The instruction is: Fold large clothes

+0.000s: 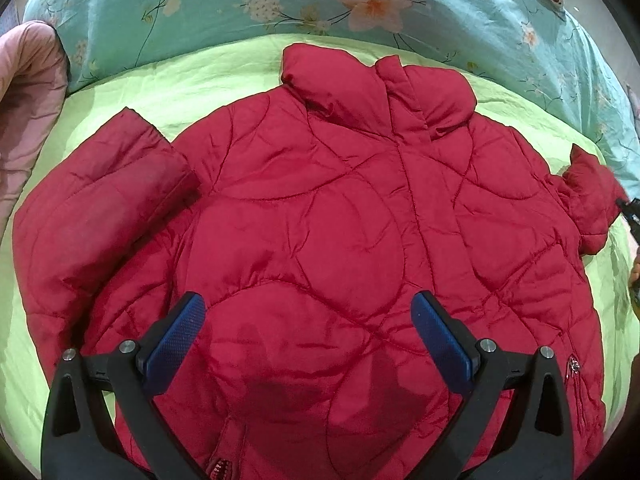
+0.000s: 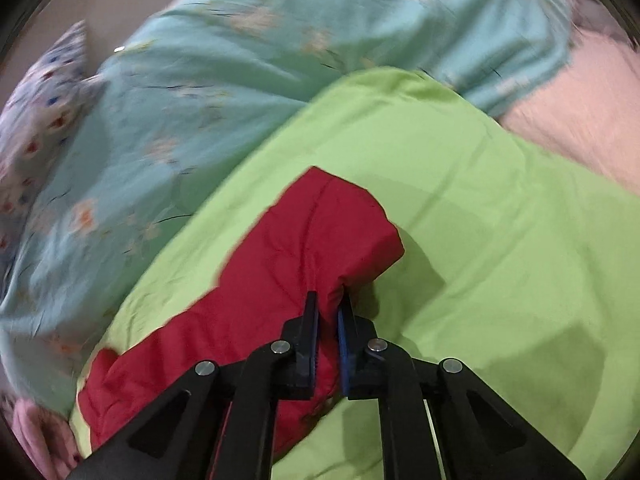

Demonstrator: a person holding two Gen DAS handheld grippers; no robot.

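A red quilted puffer jacket (image 1: pixel 340 216) lies spread front-up on a lime green sheet (image 1: pixel 192 80), collar toward the far side. Its left sleeve (image 1: pixel 104 208) is bent inward beside the body. My left gripper (image 1: pixel 308 320) hovers open above the jacket's lower front, its blue pads (image 1: pixel 176 336) wide apart with nothing pinched. In the right wrist view my right gripper (image 2: pixel 329 308) is shut on the edge of the jacket's other sleeve (image 2: pixel 304 240), red fabric squeezed between the pads. That sleeve end (image 1: pixel 588 200) shows at the right edge of the left wrist view.
A teal floral duvet (image 1: pixel 240 4) is heaped along the far side of the bed, also seen as the duvet (image 2: pixel 160 100) in the right wrist view. A pink blanket (image 1: pixel 28 92) lies at the left. A patterned pillow (image 2: pixel 48 96) sits beyond the duvet.
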